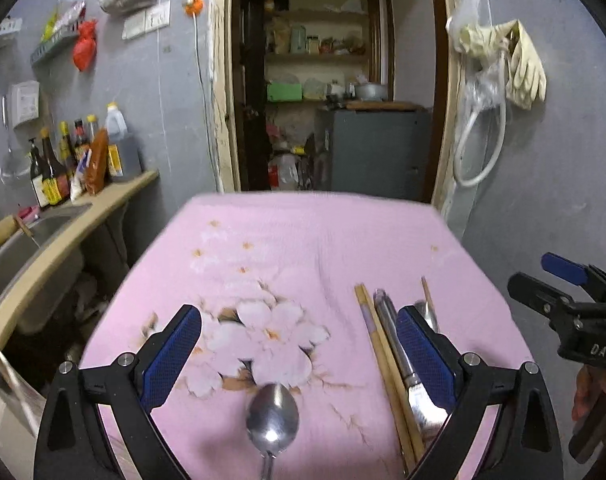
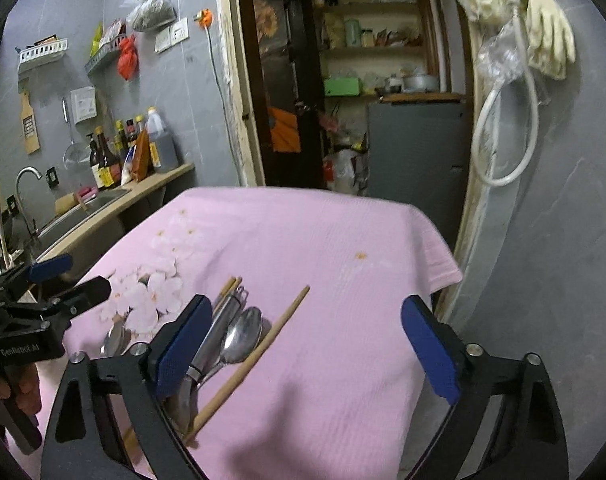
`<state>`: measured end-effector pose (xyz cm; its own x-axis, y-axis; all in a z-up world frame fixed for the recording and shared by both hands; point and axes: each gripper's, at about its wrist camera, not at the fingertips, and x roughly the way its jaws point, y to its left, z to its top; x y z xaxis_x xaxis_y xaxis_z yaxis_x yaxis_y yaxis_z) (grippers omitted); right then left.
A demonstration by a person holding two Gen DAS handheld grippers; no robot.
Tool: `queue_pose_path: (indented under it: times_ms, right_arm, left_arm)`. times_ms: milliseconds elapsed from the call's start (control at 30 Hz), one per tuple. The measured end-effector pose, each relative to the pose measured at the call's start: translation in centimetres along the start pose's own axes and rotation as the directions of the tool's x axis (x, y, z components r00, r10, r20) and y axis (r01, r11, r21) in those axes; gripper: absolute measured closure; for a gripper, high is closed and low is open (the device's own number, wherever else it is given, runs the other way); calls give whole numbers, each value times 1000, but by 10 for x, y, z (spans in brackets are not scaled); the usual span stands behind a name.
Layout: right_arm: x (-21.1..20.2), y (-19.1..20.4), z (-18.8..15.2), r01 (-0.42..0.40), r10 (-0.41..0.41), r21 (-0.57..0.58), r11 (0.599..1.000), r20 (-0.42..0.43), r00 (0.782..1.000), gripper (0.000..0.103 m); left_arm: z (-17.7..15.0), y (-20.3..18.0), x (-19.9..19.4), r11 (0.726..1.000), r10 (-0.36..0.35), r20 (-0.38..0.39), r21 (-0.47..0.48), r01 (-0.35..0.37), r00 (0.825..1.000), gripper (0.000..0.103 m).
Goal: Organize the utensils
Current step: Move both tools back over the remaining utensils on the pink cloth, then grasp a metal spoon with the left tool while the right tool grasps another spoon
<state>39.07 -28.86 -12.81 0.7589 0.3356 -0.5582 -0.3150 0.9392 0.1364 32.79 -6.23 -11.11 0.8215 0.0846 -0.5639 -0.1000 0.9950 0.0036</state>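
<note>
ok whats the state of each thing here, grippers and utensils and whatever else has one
left gripper: open, holding nothing, above the lone spoon
right gripper: open, nothing between the pads
lone spoon: flat on the cloth, bowl up, apart from the pile
utensil pile: chopsticks, spoon and metal pieces lying loosely together, unsorted
single chopstick: lying askew beside the pile
pink cloth: spread flat over the table
doorway: open

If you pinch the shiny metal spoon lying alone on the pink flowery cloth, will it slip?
Probably a bit: the shiny metal spoon looks smooth and polished. It should stay stiff. Its rounded bowl may rock on the soft pink flowery cloth, and lying so flat, it may be hard to get under.
</note>
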Motion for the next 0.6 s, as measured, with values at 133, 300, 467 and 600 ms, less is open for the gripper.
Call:
queue_pose_path:
  times_ms: [133, 300, 467, 600]
  right_arm:
    - [11, -1, -8, -28, 28, 1, 1000, -20, 999, 20]
    - [22, -3, -13, -66, 66, -2, 998, -57, 996, 35]
    - [33, 1, -17, -112, 110, -13, 994, -93, 990, 43]
    - [43, 6, -19, -145, 141, -30, 989, -126, 982, 48]
  left_arm:
    - [-7, -3, 6, 1000, 4, -21, -23, -4, 1000, 5]
    - [-14, -7, 17, 999, 16, -64, -26, -18, 998, 10]
    - [-24, -3, 32, 997, 40, -139, -63, -49, 989, 24]
    - [-32, -3, 41, 993, 87, -193, -64, -101, 977, 34]
